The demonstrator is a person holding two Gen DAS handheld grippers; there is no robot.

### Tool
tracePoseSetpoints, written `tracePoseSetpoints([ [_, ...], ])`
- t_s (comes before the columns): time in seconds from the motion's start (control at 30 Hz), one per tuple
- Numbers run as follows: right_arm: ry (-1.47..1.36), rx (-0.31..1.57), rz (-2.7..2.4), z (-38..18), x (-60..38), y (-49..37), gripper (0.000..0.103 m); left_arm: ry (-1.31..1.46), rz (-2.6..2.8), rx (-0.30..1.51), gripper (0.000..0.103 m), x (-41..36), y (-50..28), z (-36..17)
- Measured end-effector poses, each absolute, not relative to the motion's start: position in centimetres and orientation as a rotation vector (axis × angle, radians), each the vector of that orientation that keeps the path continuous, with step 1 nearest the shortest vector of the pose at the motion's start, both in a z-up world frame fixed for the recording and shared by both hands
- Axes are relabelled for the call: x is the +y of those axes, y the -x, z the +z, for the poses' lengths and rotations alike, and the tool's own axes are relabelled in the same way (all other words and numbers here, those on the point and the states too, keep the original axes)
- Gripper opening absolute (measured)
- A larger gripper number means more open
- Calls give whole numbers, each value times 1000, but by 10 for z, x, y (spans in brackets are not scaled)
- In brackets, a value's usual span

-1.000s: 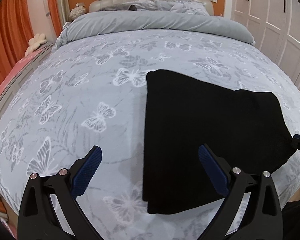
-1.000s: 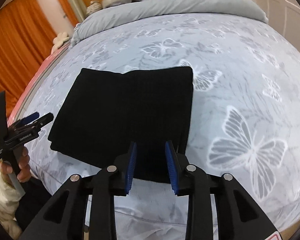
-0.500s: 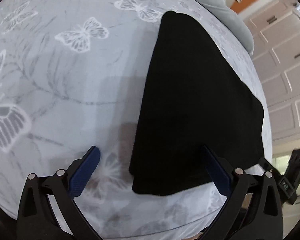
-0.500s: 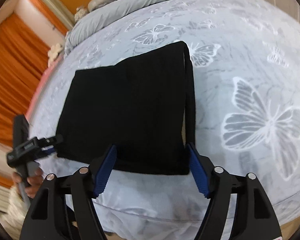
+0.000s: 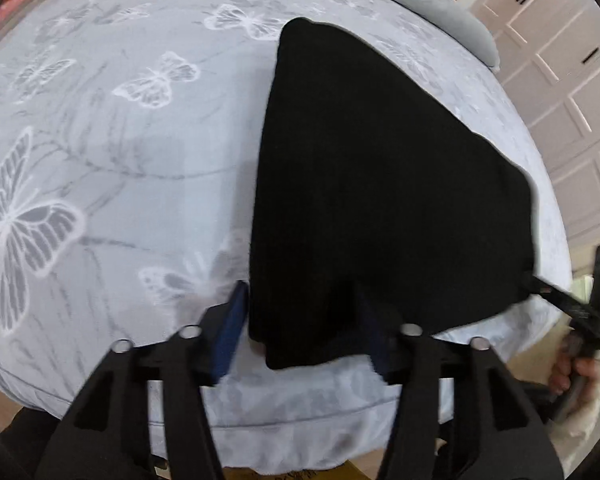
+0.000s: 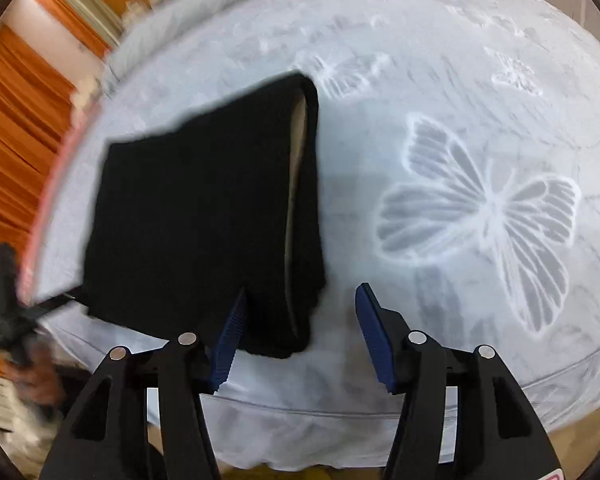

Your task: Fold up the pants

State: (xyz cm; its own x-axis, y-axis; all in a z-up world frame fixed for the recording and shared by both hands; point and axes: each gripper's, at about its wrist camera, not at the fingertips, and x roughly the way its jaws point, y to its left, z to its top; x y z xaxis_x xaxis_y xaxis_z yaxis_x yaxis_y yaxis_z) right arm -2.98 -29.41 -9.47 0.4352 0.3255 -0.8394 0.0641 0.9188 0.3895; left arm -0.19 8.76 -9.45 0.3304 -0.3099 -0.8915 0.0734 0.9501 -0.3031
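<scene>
Both grippers have come down toward the near edge of the folded black knitted pants (image 5: 380, 184) since a second ago, and the views now look more steeply onto the bed. Jaws of the left gripper (image 5: 304, 320) have just been closing and now straddle the garment's near left corner, one blue pad just outside the edge and the other over the dark cloth; whether the pads press on it cannot be told through the blur. Jaws of the right gripper (image 6: 300, 328) have narrowed slightly and stand apart, the left pad against the pants' near right corner and the right pad over bare bedding, not pressing. These pants lie flat as a thick folded rectangle near the foot edge of the bed's pale grey butterfly-print cover (image 5: 120, 184), with a paler lining showing along the right fold in the right wrist view. White panelled wardrobe doors (image 5: 568, 72) stand beyond the bed.
</scene>
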Motion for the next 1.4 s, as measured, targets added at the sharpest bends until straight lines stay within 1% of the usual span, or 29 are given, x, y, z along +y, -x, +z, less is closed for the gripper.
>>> tracePoseSetpoints([
  [0.03,-394,1080,181,-88,-295,31,71,221,-244,1187,73,87,3,-89],
  [0.07,-406,1036,181,-81,-297,33,79,218,-237,1166,83,87,4,-84],
  [0.1,-426,1022,166,-80,-299,32,84,213,-208,1124,95,87,6,-76],
  [0.17,-468,1054,153,-88,-301,24,84,179,-148,1075,95,83,7,-67],
  [0.3,-543,1135,209,-111,-288,0,84,79,-112,1044,95,70,11,-64],
  [0.4,-511,1165,213,-124,-273,-14,83,30,-106,1041,95,59,13,-66],
  [0.47,-483,1145,200,-125,-267,-18,70,-1,-99,1037,95,54,11,-68],
  [0.5,-468,1129,200,-121,-265,-17,58,-21,-98,1035,95,50,11,-68],
  [0.53,-451,1118,206,-115,-265,-19,55,-26,-97,1032,95,51,12,-68],
  [0.6,-345,1097,186,-102,-257,-25,55,-30,-96,1028,95,54,8,-69],
  [0.67,-278,1117,167,-100,-252,-36,61,-32,-95,1027,95,50,0,-72],
  [0.87,-348,1200,124,-99,-269,-44,64,-48,-84,1030,95,43,-6,-74],
  [0.97,-348,1169,63,-82,-283,-26,66,-67,-83,1028,95,42,-7,-75],
  [1.07,-337,1050,69,-58,-289,-26,67,-69,-92,1030,95,43,-7,-76],
  [1.1,-317,1036,94,-55,-286,-32,68,-68,-95,1031,95,44,-7,-76],
  [1.17,-232,1074,115,-64,-275,-55,68,-67,-99,1034,95,44,-8,-76],
  [1.2,-189,1092,92,-70,-271,-64,67,-64,-99,1034,95,44,-8,-76],
  [1.23,-155,1096,76,-75,-267,-72,56,-65,-99,1033,95,44,-8,-76],
  [1.27,-132,1095,98,-81,-263,-79,13,-65,-98,1030,95,43,-8,-75],
  [1.3,-159,1105,154,-83,-259,-84,6,-66,-99,1027,95,43,-8,-75],
  [1.33,-160,1091,146,-78,-257,-84,5,-70,-95,1020,95,43,-8,-74],
  [1.4,-57,960,160,-44,-239,-76,5,-87,-77,994,95,43,-7,-71],
])
